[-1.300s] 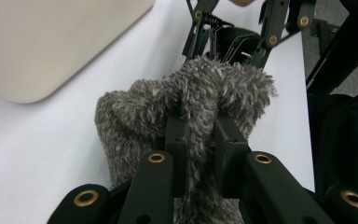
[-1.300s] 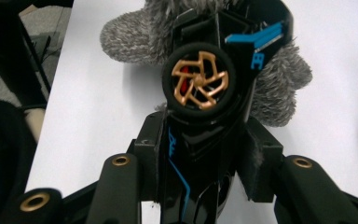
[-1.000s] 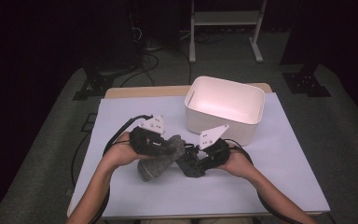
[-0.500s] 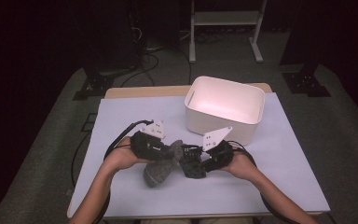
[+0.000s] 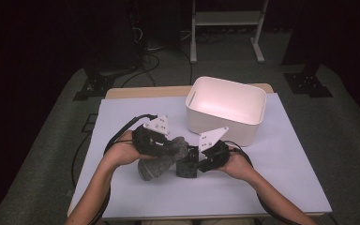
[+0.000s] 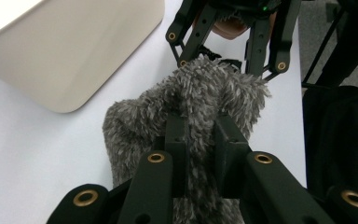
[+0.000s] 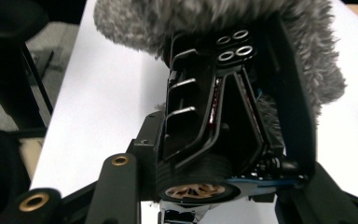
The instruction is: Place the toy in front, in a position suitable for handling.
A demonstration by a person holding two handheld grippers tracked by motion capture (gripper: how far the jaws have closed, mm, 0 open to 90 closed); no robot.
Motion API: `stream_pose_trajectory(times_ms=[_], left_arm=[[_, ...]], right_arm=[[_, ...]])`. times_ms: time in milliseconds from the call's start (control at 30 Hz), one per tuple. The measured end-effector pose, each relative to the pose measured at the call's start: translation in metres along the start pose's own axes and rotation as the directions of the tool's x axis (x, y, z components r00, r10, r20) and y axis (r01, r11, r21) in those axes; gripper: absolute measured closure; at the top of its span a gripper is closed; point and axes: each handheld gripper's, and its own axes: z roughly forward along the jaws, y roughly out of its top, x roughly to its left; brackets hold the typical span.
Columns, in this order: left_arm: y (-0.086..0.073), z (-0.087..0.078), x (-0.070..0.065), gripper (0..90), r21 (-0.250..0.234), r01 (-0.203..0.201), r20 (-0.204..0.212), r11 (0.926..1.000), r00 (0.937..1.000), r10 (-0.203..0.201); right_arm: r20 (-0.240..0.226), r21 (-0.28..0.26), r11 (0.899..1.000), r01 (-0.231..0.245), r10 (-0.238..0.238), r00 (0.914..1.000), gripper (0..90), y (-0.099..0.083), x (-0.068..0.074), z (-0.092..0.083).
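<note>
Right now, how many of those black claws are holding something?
2. The left claw pinches the grey fuzzy cloth at the table's middle; the right claw beside it grips a black toy car.

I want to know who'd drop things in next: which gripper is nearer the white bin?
Right. The right gripper, shut on a black toy car, sits just in front of the white bin; the left gripper, clamping the grey fuzzy sock, is farther off to the left.

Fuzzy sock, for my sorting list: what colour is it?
Mottled grey fuzzy sock, clearest in the left gripper view.
</note>
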Motion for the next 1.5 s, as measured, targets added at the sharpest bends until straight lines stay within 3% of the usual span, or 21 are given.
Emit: stream_pose_trajectory(times_ms=[200, 467, 800, 900, 1067, 1367, 1500], left_arm=[[-0.007, 0.011, 0.001, 78.3, -0.035, 0.024, 0.012, 0.9991, 0.9997, -0.024], [-0.01, 0.024, 0.002, 77.7, -0.106, 0.038, 0.069, 0.9937, 0.9971, -0.03], [-0.017, 0.046, 0.002, 77.1, -0.092, 0.071, 0.122, 0.9932, 0.9907, -0.06], [-0.019, 0.058, 0.003, 77.1, -0.022, 0.058, 0.114, 0.9981, 0.9919, -0.055], [-0.023, 0.073, 0.004, 77.1, 0.019, 0.064, 0.121, 0.9978, 0.9905, -0.066], [-0.018, 0.082, 0.001, 77.1, 0.068, 0.043, 0.119, 0.9967, 0.9916, -0.051], [-0.003, 0.088, -0.003, 77.1, 0.111, -0.001, 0.102, 0.9938, 0.9947, -0.011]], right_arm=[[0.012, 0.029, 0.999, -0.017, 0.017, 0.9998, 55.2, -0.003, 0.001, -0.006], [0.014, 0.059, 0.998, -0.035, 0.034, 0.9993, 55.4, -0.01, 0.002, -0.018], [0.02, 0.061, 0.996, -0.061, 0.059, 0.998, 55.5, -0.023, 0.002, -0.032], [0.021, 0.064, 0.996, -0.064, 0.063, 0.9978, 55.7, -0.027, 0.002, -0.036], [0.017, 0.085, 0.994, -0.064, 0.063, 0.9979, 55.8, -0.032, 0.003, -0.042], [0.028, 0.122, 0.99, -0.068, 0.065, 0.9975, 55.2, -0.044, 0.005, -0.054], [0.052, 0.15, 0.986, -0.068, 0.06, 0.9968, 52.8, -0.052, 0.007, -0.059]])
